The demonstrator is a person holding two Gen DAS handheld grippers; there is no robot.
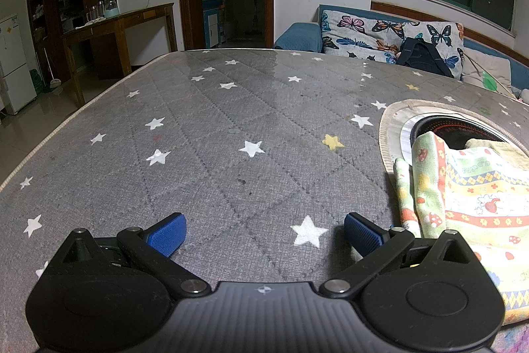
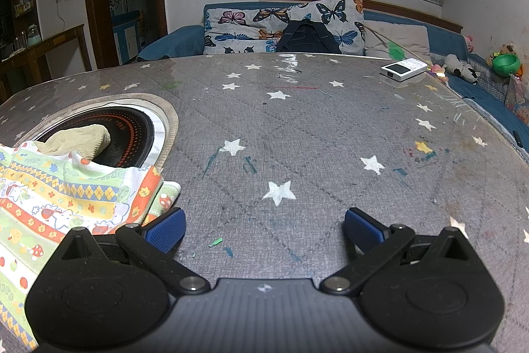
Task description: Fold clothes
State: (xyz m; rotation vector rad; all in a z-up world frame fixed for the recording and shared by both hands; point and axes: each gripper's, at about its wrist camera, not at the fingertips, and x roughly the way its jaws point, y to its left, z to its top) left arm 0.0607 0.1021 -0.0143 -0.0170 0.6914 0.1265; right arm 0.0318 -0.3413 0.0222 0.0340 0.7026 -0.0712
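Cloth [image 1: 469, 204], patterned and crumpled, lies on the desk [image 1: 231, 128] between both grippers, just right of the left gripper [image 1: 264, 229] and left of the right gripper [image 2: 264, 229], both jaws wide and empty, its long axis apparently running toward the far edge.

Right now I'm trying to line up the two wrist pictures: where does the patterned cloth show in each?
Left wrist: the cloth lies at the right edge, just right of the open left tongs.
Right wrist: the cloth lies at the lower left, just left of the open right tongs.
Shared landmark: the round black burner set in the table, which the cloth's far edge overlaps in both views.
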